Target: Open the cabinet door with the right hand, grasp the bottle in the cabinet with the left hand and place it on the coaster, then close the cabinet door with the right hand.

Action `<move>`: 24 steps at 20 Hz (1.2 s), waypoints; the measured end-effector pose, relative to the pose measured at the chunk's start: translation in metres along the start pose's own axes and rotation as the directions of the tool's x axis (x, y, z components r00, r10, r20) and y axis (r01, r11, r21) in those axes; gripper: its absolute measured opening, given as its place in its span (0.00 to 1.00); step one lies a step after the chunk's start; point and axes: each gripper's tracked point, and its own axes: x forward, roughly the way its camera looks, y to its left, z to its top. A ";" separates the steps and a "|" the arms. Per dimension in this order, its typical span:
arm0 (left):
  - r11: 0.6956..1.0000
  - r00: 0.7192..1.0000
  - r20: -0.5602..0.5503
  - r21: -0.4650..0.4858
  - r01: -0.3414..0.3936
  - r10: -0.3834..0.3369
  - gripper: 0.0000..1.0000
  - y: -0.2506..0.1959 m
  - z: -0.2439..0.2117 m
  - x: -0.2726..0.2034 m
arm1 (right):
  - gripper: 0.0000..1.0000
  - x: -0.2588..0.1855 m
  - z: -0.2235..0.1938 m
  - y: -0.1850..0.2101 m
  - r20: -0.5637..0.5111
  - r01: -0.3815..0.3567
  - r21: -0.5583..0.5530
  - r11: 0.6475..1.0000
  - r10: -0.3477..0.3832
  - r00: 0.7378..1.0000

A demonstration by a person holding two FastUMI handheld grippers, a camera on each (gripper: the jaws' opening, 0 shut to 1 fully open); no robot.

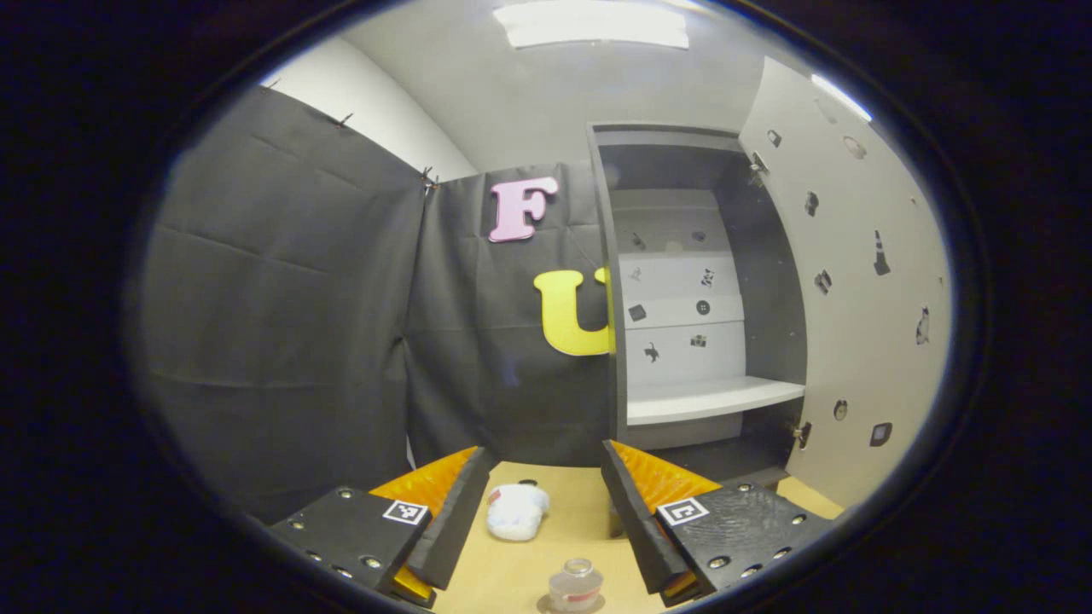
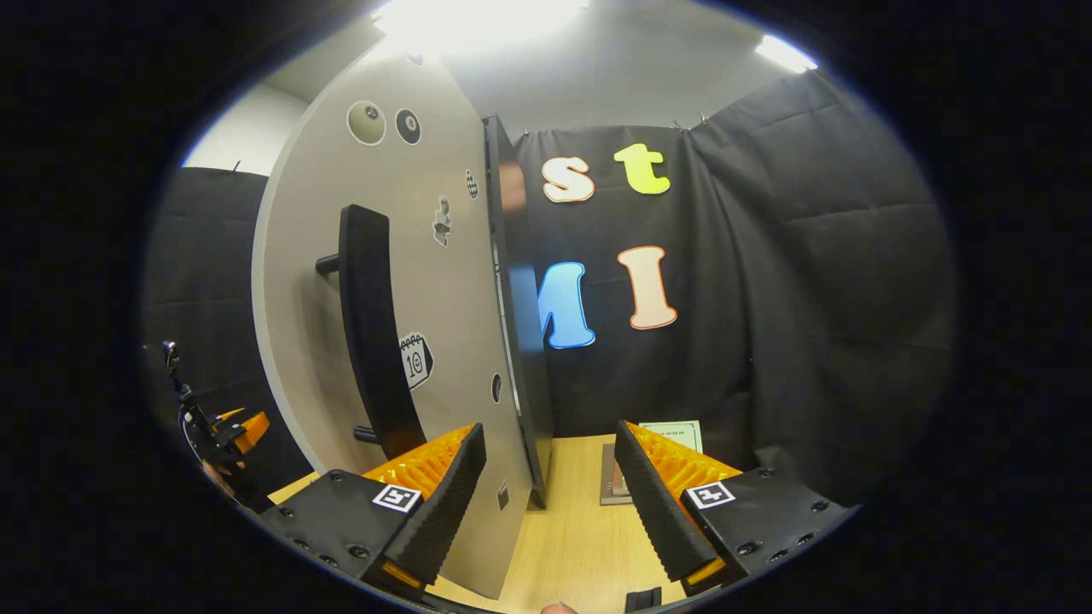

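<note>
The grey cabinet stands with its door swung wide to the right, and its white shelf is bare. A small clear bottle with a red band stands upright on a round coaster on the wooden table, low between my left gripper's fingers. My left gripper is open and above the bottle, apart from it. In the right gripper view the door's outer face carries a black bar handle. My right gripper is open, with the door's dark edge between its fingers.
A crumpled white object lies on the table ahead of the bottle. A small card and a flat brownish piece sit near the cloth wall. The left gripper and a hand show far left, beyond the door.
</note>
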 end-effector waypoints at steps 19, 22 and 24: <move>0.997 0.999 -0.004 -0.065 0.051 -0.052 0.82 0.040 -0.030 0.049 | 0.97 0.041 -0.006 0.129 0.005 -0.190 -0.057 0.980 0.190 0.982; 0.996 0.999 -0.011 -0.069 0.052 -0.053 0.80 0.045 -0.035 0.055 | 0.97 0.049 -0.010 0.149 0.000 -0.227 -0.055 0.972 0.228 0.974; 0.996 0.998 -0.018 -0.070 0.054 -0.055 0.80 0.051 -0.037 0.058 | 0.97 0.058 -0.010 0.159 -0.005 -0.233 -0.071 0.970 0.233 0.972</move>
